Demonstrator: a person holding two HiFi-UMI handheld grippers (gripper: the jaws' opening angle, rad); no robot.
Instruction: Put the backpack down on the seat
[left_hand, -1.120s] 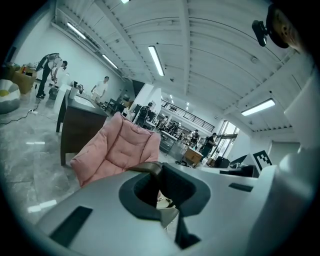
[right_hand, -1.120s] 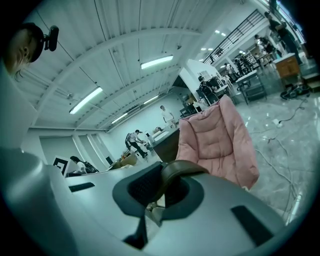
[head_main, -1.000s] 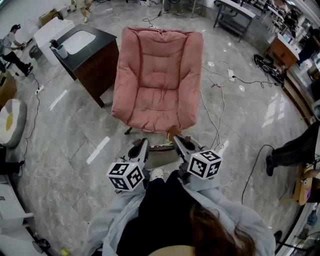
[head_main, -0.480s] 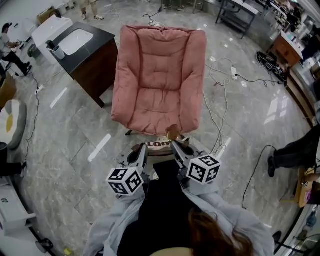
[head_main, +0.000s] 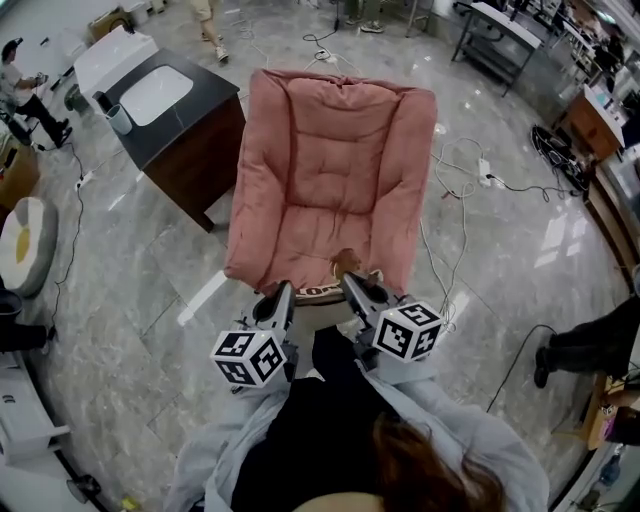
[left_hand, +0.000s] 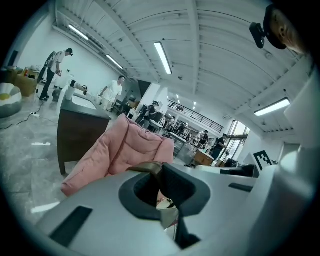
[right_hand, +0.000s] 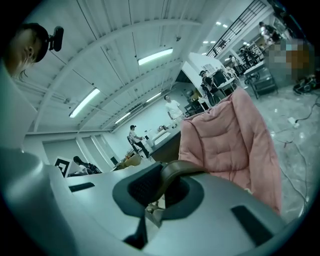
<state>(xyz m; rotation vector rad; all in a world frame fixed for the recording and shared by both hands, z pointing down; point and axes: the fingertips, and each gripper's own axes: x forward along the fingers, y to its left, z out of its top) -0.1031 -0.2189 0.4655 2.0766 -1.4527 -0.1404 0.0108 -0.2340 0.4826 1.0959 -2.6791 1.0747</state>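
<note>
The pink padded armchair (head_main: 330, 170) stands straight ahead, its seat facing me. The backpack (head_main: 318, 292) hangs between my two grippers at the seat's front edge; only a pale band with dark lettering and a brown strap (head_main: 347, 262) show, the rest is hidden under the grippers. My left gripper (head_main: 280, 297) is shut on a brown strap (left_hand: 144, 167), seen pinched in the left gripper view. My right gripper (head_main: 357, 285) is shut on a brown strap (right_hand: 176, 171) that arches over its jaws. The armchair (left_hand: 120, 150) (right_hand: 235, 135) fills the middle of both gripper views.
A dark wooden cabinet with a white sink (head_main: 170, 100) stands left of the chair. Cables and a power strip (head_main: 470, 185) lie on the marble floor to its right. A person's leg (head_main: 590, 345) is at the right edge, a round cushion (head_main: 20, 245) at the left.
I have come closer to the armchair; both grippers with the backpack now reach the seat's front edge. The grips on the straps are unchanged.
</note>
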